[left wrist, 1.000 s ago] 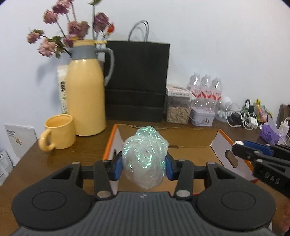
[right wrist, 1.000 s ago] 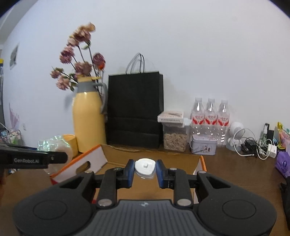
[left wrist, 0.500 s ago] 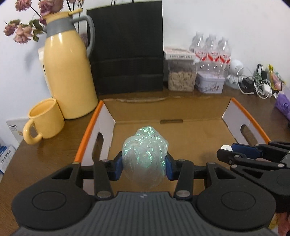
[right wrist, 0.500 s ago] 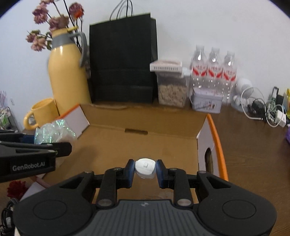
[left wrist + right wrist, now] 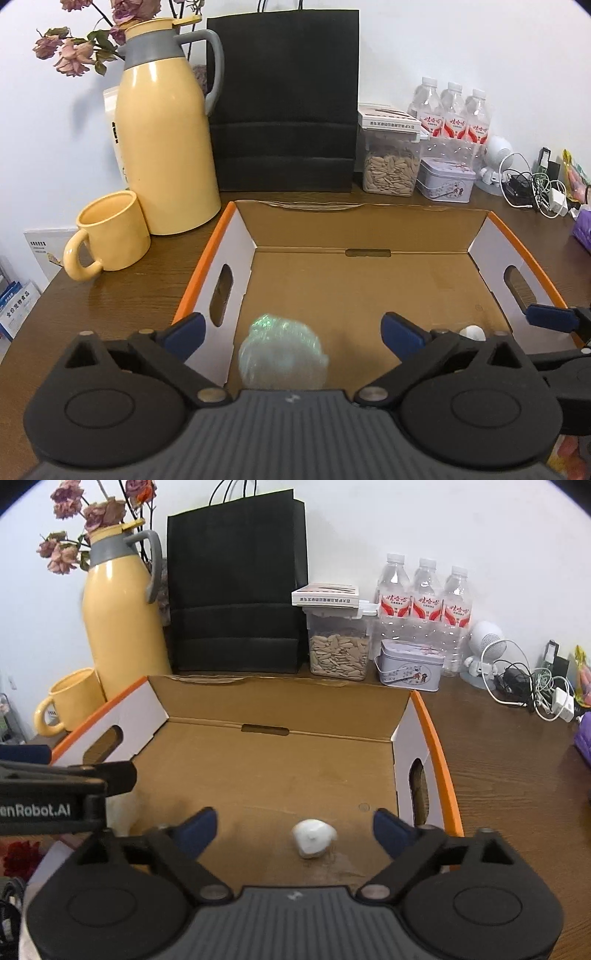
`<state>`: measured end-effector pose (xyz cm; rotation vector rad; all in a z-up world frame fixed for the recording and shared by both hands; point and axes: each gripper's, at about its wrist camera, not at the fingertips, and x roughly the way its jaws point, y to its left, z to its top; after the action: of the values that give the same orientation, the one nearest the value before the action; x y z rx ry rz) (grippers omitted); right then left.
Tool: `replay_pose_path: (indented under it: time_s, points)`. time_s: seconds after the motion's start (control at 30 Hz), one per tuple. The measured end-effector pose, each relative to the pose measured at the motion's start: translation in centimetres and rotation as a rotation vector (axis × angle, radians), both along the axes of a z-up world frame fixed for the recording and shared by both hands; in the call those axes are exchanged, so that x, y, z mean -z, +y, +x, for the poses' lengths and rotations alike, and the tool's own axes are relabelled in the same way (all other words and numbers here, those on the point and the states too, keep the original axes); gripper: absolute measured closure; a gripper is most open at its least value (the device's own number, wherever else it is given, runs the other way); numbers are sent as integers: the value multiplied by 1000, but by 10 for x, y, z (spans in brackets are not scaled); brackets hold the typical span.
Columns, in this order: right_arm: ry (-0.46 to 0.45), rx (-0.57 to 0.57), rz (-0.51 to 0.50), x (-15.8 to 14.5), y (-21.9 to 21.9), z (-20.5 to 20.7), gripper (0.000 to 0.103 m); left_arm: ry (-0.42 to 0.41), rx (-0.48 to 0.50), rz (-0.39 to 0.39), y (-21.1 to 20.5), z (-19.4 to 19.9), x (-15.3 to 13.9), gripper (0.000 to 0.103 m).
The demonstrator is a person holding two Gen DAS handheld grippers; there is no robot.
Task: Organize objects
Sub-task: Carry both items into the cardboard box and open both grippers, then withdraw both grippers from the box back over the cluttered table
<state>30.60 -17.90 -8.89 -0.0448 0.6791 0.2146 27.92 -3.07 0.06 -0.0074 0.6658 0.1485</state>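
An open cardboard box (image 5: pixel 369 236) with orange-edged white side walls lies on the wooden desk. In the left wrist view a shiny greenish plastic bundle (image 5: pixel 282 356) sits in the box's near left corner, blurred. My left gripper (image 5: pixel 293 330) has its jaws opening wide around it, pads apart from it. In the right wrist view a small white cap-like object (image 5: pixel 313 837), also blurred, rests on the box floor (image 5: pixel 280 768). My right gripper (image 5: pixel 295 829) is opening over it, with its pads well clear. The same white object (image 5: pixel 472 331) peeks past the left gripper's right finger.
Behind the box stand a yellow thermos (image 5: pixel 164 140), a yellow mug (image 5: pixel 110 236), a black paper bag (image 5: pixel 284 99), a seed jar (image 5: pixel 389 162), a small tin (image 5: pixel 445 179) and water bottles (image 5: pixel 452 118). Cables and chargers (image 5: pixel 535 188) lie at the right.
Both grippers sank toward the box and opened. The plastic bundle and the white object left the pads and now lie on the box floor.
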Motion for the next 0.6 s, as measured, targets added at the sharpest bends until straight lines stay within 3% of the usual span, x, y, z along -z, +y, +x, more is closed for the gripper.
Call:
replay_pose_path:
  time_s: [0.07,0.33,0.6]
  points:
    - [-1,5,-8,-1,0,-2,0,-1,-5,5,0,-2,-1,0]
    - [-21,12,-18,-11,-3,-13,0,-19,-7,7,1,-14,-7,0]
    - [-94,-15,-22,-36,-11,-38,0,-89,11,6,10,-39,-22,0]
